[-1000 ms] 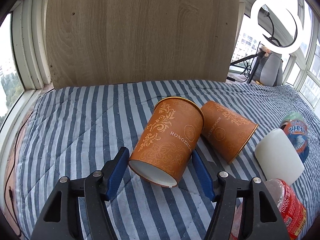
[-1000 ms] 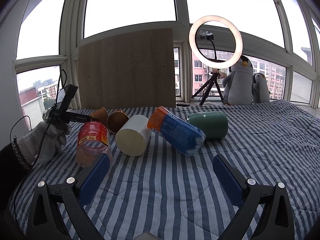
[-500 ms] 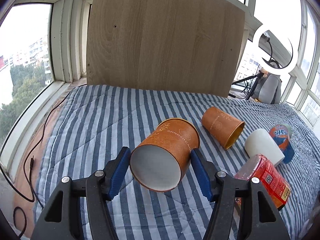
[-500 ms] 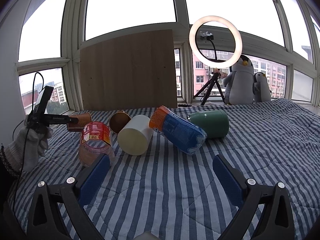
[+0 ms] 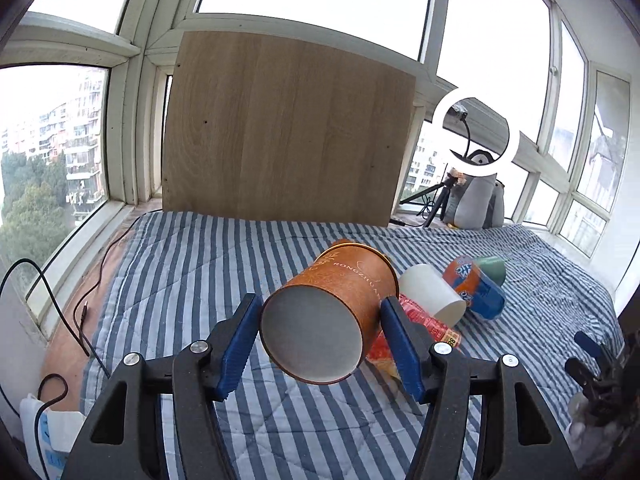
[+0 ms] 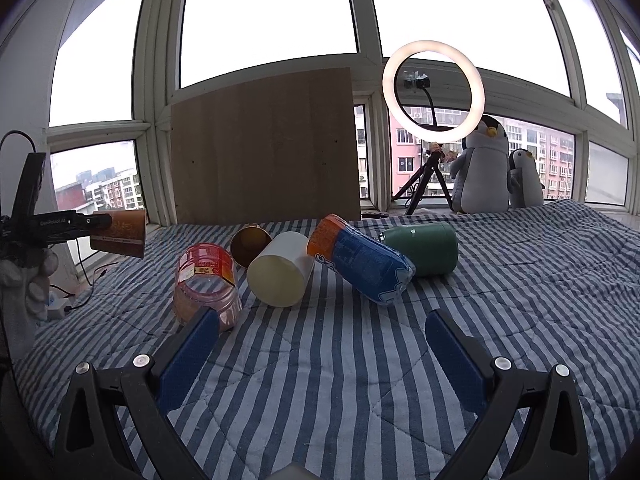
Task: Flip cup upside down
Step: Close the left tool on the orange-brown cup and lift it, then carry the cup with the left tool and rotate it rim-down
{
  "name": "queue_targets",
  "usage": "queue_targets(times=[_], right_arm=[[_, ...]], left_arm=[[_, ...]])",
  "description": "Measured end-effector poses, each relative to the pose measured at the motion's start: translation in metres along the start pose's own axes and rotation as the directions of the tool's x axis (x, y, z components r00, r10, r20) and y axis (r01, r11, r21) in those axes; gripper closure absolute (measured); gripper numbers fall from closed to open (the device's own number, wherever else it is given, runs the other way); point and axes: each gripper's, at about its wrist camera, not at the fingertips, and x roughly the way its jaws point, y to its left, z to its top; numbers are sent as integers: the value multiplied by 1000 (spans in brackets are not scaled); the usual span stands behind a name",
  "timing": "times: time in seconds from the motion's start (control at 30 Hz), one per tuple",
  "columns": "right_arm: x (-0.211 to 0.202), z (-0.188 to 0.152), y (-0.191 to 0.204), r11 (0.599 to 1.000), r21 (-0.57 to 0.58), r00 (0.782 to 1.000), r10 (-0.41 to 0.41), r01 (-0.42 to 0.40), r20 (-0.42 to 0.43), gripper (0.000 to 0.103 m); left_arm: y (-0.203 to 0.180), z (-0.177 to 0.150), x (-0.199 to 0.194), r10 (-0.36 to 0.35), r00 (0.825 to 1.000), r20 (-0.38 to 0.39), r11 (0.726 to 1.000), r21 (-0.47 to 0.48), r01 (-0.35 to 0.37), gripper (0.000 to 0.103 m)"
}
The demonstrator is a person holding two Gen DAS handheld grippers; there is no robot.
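Observation:
My left gripper (image 5: 320,328) is shut on an orange patterned paper cup (image 5: 340,300) and holds it in the air on its side, its white base toward the camera. In the right wrist view the same cup (image 6: 120,234) hangs at the far left above the striped quilt (image 6: 340,360), held by the left gripper. A second orange cup (image 6: 250,244) lies on its side on the quilt. My right gripper (image 6: 320,352) is open and empty, low over the quilt's near part.
On the quilt lie a red plastic jar (image 6: 206,284), a white cup (image 6: 280,274), a blue-and-orange can (image 6: 360,264) and a green cup (image 6: 424,248). A wooden board (image 6: 264,148), a ring light (image 6: 434,88) and plush penguins (image 6: 486,168) stand at the window.
My left gripper has lifted the orange cup off the quilt and away to the left, tilting it level. The right gripper has not moved.

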Motion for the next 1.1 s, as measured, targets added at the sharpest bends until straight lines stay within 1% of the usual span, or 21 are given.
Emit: queue_targets(times=[0.1, 0.2, 0.3, 0.4, 0.47, 0.5, 0.57, 0.6, 0.7, 0.8, 0.87, 0.9, 0.93, 1.03, 1.1], right_arm=[[-8, -1, -8, 1000, 11, 1000, -14, 14, 8, 1], [-13, -1, -20, 999, 27, 1000, -27, 27, 5, 1], [-18, -3, -32, 998, 41, 999, -43, 43, -2, 1], [-25, -6, -44, 997, 42, 998, -66, 66, -3, 1], [-29, -8, -52, 996, 44, 997, -78, 78, -4, 1], [-30, -9, -56, 995, 48, 997, -83, 83, -5, 1], [-33, -11, -63, 994, 53, 996, -91, 91, -9, 1], [-33, -12, -66, 994, 55, 996, -94, 94, -12, 1], [-34, -15, -73, 994, 57, 995, -95, 96, -22, 1], [-34, -15, -77, 994, 54, 995, -95, 96, -27, 1], [-33, -14, -76, 995, 52, 996, -78, 80, -32, 1], [-33, -13, -74, 996, 47, 997, -72, 74, -34, 1], [-32, -12, -72, 997, 38, 997, -64, 65, -36, 1], [-31, -8, -61, 999, -6, 998, -34, 34, -46, 1], [-30, -5, -49, 999, -52, 998, -18, 14, -66, 1]], left_arm=[[-42, -4, -2, -71, 997, -5, 997, 32, 71, 38], [-88, -14, 11, -144, 988, -57, 986, 76, 148, 38], [-136, -28, 31, -195, 975, -104, 972, 112, 207, 38], [-175, -45, 50, -233, 961, -151, 958, 136, 254, 38], [-198, -57, 60, -246, 951, -185, 948, 158, 276, 38], [-208, -64, 66, -251, 946, -208, 944, 163, 286, 38], [-221, -77, 73, -247, 941, -232, 941, 176, 290, 38], [-227, -83, 77, -243, 939, -245, 935, 197, 293, 38], [-240, -98, 84, -226, 935, -275, 926, 236, 293, 38], [-242, -106, 80, -222, 930, -292, 915, 268, 303, 37], [-241, -110, 77, -218, 920, -325, 907, 282, 314, 28], [-238, -112, 74, -213, 921, -326, 905, 289, 311, 16], [-228, -113, 66, -205, 924, -321, 905, 297, 304, 10], [-206, -113, 45, -193, 934, -301, 905, 313, 288, 10], [-185, -110, 32, -191, 943, -274, 917, 292, 271, 10]])
